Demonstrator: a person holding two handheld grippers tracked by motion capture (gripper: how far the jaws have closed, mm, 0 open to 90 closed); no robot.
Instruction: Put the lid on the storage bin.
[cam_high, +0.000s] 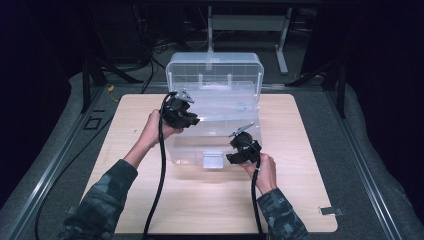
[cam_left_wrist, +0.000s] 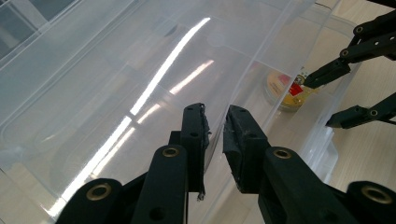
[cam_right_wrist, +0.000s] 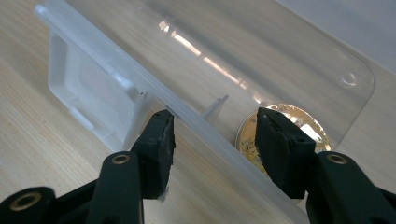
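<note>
Pale wooden tabletop (cam_high: 150, 200) on a dark grey surround carries one clear plastic storage box (cam_high: 215, 150), which serves as the landmark for all positions below. Its lid (cam_high: 215, 67) stands raised at the box's far side. A white latch tab (cam_high: 213, 160) hangs at the middle of the box's near wall.

Left gripper (cam_high: 187, 119), held in the person's left hand (cam_high: 152, 131), sits at the box's left rim. In the left gripper view (cam_left_wrist: 215, 133) its jaws stand nearly together with only a narrow slit between them, and the edge of the clear plastic wall runs into that slit; whether the pads actually press on it cannot be told.

Right gripper (cam_high: 239, 159), in the right hand (cam_high: 265, 172), is at the box's near wall, just right of the latch tab. In the right gripper view (cam_right_wrist: 212, 135) its jaws stand partly open, straddling the near rim (cam_right_wrist: 205, 128) without pressing on it.

A round gold-coloured tin (cam_right_wrist: 285, 133) with a red label lies on the box floor, inside the near right corner, just behind the right gripper's far jaw.
</note>
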